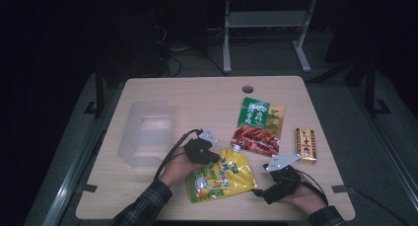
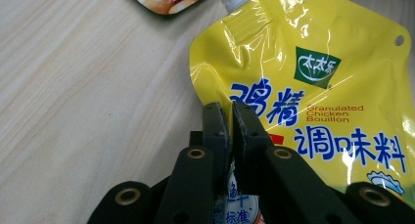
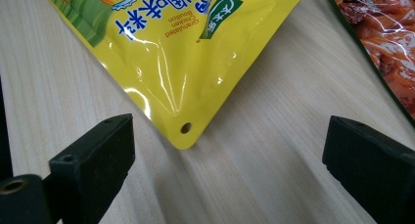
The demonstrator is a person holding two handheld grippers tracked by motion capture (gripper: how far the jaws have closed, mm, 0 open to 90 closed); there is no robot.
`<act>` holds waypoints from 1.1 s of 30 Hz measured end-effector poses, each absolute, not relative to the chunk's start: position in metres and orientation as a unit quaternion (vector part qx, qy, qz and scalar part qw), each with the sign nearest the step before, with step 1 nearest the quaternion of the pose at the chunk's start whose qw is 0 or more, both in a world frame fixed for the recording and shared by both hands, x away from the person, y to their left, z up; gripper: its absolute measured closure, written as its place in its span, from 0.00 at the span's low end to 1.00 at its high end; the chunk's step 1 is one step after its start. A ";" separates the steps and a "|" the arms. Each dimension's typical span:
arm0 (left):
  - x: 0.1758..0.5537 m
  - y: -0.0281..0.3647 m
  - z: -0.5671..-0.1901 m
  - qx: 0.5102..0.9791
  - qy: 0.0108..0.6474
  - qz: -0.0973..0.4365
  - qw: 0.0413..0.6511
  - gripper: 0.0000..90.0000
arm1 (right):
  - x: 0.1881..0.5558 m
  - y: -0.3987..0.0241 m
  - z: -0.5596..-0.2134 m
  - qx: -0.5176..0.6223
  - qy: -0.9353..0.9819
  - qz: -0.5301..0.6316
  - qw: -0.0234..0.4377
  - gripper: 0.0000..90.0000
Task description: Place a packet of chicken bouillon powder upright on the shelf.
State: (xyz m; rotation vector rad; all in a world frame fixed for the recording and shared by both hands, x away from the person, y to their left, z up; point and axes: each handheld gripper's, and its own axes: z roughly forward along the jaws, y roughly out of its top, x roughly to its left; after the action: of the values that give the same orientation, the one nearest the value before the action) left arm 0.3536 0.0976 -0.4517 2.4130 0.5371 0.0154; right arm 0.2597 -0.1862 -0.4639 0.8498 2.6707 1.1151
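The left gripper [image 2: 231,117] pinches the glossy yellow spouted bouillon pouch's [image 2: 313,97] edge. Lift slowly; foil slips. The right gripper [image 3: 230,150] stands spread.

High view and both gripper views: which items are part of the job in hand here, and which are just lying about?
In the job:
- yellow bouillon pouch, pinched at its edge by the left gripper
- right gripper, jaws wide open beside the pouch's corner

Lying about:
- green and red snack packet
- small yellow box
- clear plastic container
- table
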 end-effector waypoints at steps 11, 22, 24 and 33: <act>0.349 0.114 -0.428 0.877 0.240 0.019 0.416 0.98 | 0.260 -0.188 -0.463 0.285 0.881 0.375 0.052 0.05; 0.342 0.133 -0.409 0.829 0.258 0.030 0.495 0.98 | 0.267 -0.181 -0.453 0.288 0.850 0.439 0.029 0.11; 0.342 0.133 -0.408 0.828 0.257 0.029 0.497 0.98 | 0.268 -0.177 -0.451 0.290 0.843 0.452 0.029 0.14; 0.341 0.134 -0.406 0.822 0.258 0.026 0.508 0.98 | 0.276 -0.161 -0.447 0.302 0.811 0.501 0.006 0.29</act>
State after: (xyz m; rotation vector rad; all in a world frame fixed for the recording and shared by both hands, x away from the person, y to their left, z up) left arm 0.3413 0.1338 -0.4064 1.9801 0.6222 0.0617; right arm 0.2757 -0.1608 -0.4470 0.9449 2.5375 1.5673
